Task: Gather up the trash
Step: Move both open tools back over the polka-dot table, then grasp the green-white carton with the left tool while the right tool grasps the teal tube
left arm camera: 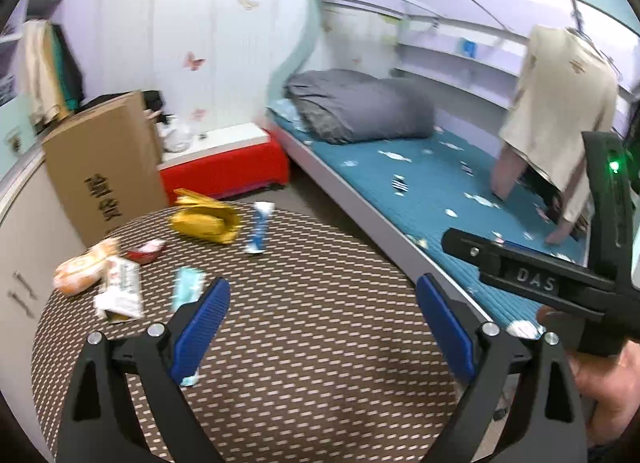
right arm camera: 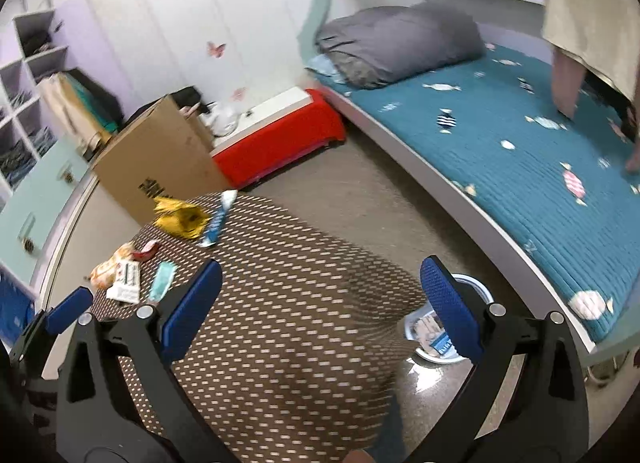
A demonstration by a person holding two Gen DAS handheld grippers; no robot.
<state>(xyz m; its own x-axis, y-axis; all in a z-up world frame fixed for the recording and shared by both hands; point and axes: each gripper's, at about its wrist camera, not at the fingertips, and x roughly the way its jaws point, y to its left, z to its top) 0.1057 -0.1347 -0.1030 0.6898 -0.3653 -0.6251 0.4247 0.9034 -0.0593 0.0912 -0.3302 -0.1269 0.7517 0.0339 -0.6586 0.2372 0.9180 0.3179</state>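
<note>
Left wrist view: "DAS" is printed on the right gripper at right. Both the left gripper and right gripper have jaws apart, empty. Wrappers lie left of the jaws on the round table.

You have six wrappers on the round mat, one cardboard box, one bin, two grippers.

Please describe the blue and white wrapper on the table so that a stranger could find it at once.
Find the round brown table with pale dashes, near the bed. On its far side lies a crumpled gold bag. The wrapper lies right beside that bag: long, narrow, blue and white, unlike the shorter pale teal packet nearer the grippers.
</note>
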